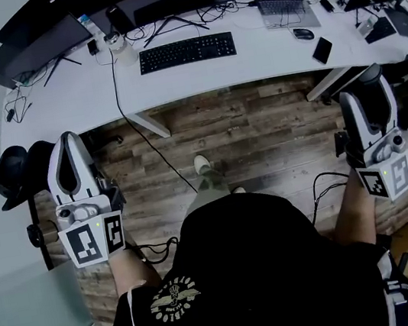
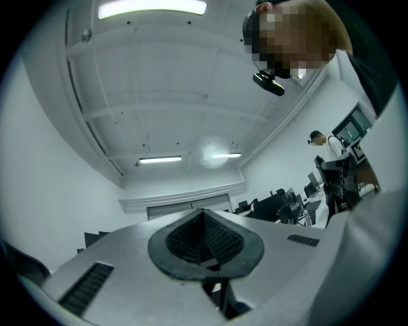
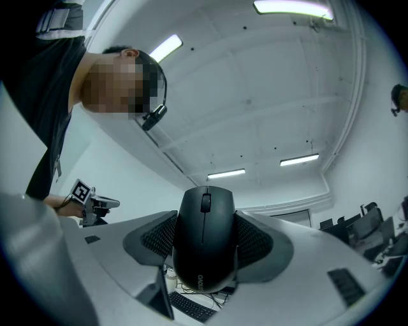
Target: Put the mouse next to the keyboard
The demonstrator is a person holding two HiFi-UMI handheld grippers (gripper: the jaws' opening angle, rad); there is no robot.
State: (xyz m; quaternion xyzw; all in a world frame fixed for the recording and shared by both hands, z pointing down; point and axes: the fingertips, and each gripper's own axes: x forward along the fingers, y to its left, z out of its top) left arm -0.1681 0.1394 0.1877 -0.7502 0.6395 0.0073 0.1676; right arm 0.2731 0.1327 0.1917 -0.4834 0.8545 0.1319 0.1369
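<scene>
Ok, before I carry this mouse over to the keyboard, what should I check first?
1. Mouse held in the right gripper: ok, the pads press on both of its sides.
2. Grip firm enough for the carry: cannot tell.
3. Left gripper free: ok, jaws together with nothing between them.
4. Keyboard in sight: ok, it lies flat on the white desk.
5. Room beside the keyboard: ok, the desk is bare just to its right.
6. Close enough to set down: not ok, both grippers are held back over the wood floor, short of the desk edge.
</scene>
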